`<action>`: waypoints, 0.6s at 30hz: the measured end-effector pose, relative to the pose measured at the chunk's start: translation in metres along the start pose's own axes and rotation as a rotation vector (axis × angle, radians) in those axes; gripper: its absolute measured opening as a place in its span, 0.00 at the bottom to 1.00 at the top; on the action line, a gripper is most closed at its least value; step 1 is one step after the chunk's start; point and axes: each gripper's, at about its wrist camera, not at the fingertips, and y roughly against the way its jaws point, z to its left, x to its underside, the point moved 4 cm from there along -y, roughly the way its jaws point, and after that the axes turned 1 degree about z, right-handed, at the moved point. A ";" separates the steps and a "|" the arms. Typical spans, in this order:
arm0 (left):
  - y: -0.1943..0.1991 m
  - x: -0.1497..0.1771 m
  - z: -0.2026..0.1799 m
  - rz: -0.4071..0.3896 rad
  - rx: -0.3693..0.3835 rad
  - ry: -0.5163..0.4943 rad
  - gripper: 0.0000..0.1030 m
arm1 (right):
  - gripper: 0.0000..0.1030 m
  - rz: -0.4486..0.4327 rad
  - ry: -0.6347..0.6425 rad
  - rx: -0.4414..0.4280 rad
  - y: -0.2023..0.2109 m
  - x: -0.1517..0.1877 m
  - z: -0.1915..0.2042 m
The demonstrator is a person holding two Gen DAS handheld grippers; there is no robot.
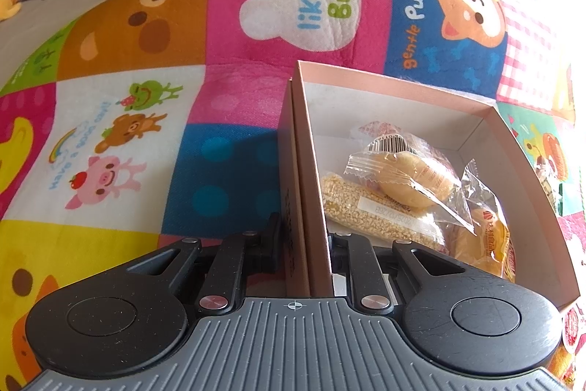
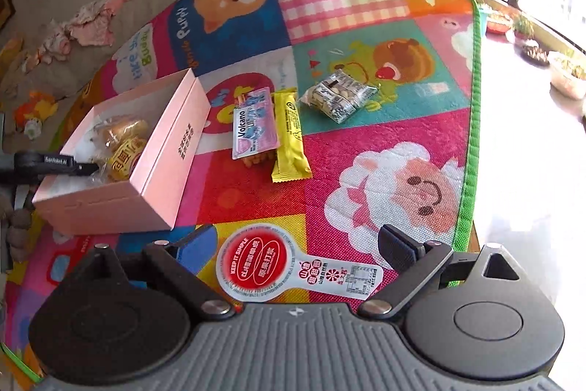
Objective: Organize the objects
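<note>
Risk first. The left gripper is clamped on one wall of the pink box, one finger outside and one inside. A thin card wall held at a single point may buckle or let the box pivot, which would spill the wrapped snacks inside it. Cause: any lift or drag by that wall alone.

The right gripper stands with its jaws wide apart and holds nothing. Directly between its fingers, close in, lies the round-headed red and white packet, flat on the play mat. The packet is thin and flat; a closing pinch may slide over it or catch the mat fabric instead. Whether either pad touches it cannot be told.

Further ahead of the right gripper lie the yellow bar and, touching its left edge, the Volcano packet. Beyond these, apart, lies the silver-printed packet. The box sits ahead and to the left of the right gripper.

Judgement: four items are outside the box; sorting is partly done.
</note>
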 end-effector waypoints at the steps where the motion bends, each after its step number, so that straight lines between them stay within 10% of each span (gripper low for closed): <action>1: 0.000 0.000 0.000 0.001 -0.001 -0.001 0.19 | 0.92 0.008 -0.046 -0.016 -0.002 -0.001 -0.008; 9: 0.000 0.000 0.001 -0.002 0.002 0.000 0.19 | 0.92 0.091 -0.131 -0.173 0.009 0.037 -0.005; 18: 0.000 0.000 0.003 -0.005 0.005 0.004 0.19 | 1.00 0.054 -0.263 -0.113 0.019 0.051 -0.020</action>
